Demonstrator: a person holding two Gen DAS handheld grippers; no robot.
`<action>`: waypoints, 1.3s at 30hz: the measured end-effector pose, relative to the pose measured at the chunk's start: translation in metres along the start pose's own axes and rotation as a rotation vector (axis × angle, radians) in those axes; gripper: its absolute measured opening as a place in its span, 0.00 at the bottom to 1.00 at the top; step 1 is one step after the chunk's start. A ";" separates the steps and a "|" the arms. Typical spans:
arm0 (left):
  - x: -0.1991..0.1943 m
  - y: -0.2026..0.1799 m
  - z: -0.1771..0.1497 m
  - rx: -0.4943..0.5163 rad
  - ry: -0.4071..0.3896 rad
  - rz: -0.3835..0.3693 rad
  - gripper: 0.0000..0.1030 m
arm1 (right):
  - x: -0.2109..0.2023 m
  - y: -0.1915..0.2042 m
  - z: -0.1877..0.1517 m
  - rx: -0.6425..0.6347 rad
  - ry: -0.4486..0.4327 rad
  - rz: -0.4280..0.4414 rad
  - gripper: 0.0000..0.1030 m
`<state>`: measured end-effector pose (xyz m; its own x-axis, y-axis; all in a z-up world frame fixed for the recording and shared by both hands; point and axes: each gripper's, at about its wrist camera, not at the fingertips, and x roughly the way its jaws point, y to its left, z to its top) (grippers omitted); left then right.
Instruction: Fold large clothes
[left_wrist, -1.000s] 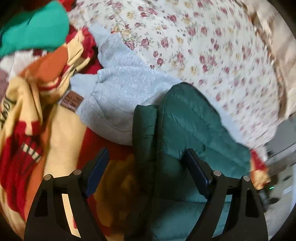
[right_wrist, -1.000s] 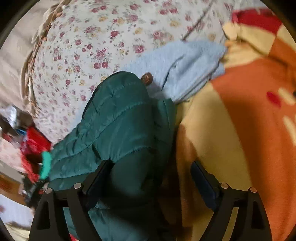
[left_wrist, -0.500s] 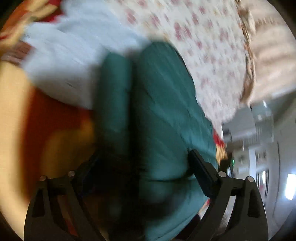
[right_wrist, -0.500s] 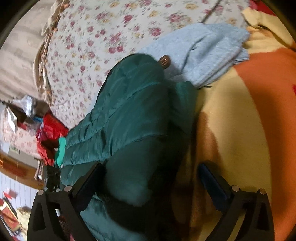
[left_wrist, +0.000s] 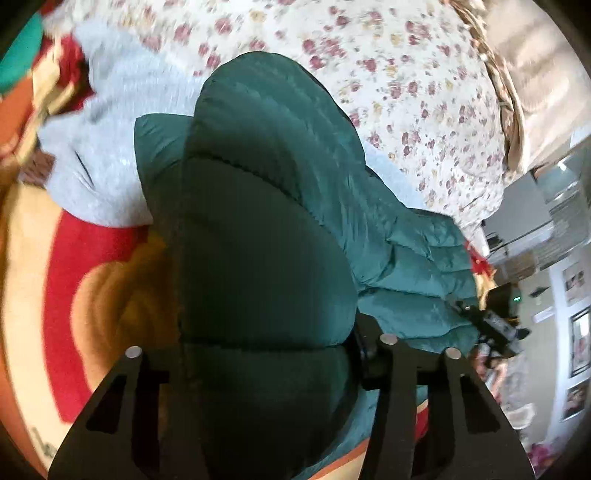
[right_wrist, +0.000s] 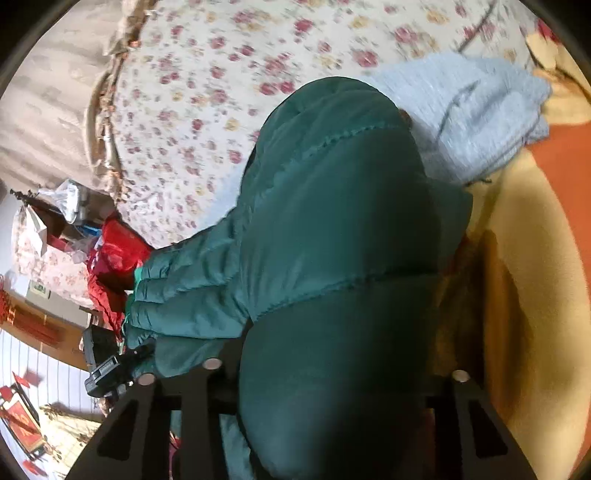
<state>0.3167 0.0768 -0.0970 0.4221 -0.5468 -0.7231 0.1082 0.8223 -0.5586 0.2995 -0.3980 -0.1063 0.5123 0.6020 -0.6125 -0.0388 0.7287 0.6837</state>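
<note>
A dark green quilted puffer jacket (left_wrist: 266, 206) lies folded over on the bed and fills the middle of both views; it also shows in the right wrist view (right_wrist: 332, 229). My left gripper (left_wrist: 258, 365) straddles a thick fold of it, and the padding bulges between the fingers and hides the pads. My right gripper (right_wrist: 332, 373) straddles the jacket's other end in the same way. The other gripper's black body shows at the jacket's far edge in the left wrist view (left_wrist: 495, 328) and in the right wrist view (right_wrist: 110, 365).
A light grey-blue sweater (left_wrist: 110, 162) lies just beyond the jacket, also in the right wrist view (right_wrist: 480, 110). A red, orange and cream blanket (left_wrist: 55, 280) covers the near bed. A floral quilt (left_wrist: 424, 92) lies behind. Room clutter (right_wrist: 55, 236) stands past the bed edge.
Both grippers have moved forward and down onto the jacket. The padding now fills the gap between each pair of fingers, where before the fingers stood wide open above it.
</note>
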 end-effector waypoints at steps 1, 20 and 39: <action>-0.004 -0.005 -0.002 0.012 -0.009 0.011 0.42 | -0.005 0.006 -0.001 -0.011 -0.009 0.002 0.37; -0.049 -0.025 -0.046 0.049 -0.054 0.048 0.41 | -0.045 0.027 -0.045 -0.029 -0.044 0.058 0.36; -0.048 -0.023 -0.009 0.041 -0.107 0.083 0.41 | -0.030 0.038 -0.007 -0.005 -0.080 0.078 0.36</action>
<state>0.2853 0.0827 -0.0528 0.5249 -0.4580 -0.7175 0.1040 0.8711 -0.4800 0.2772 -0.3862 -0.0650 0.5742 0.6292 -0.5239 -0.0856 0.6825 0.7259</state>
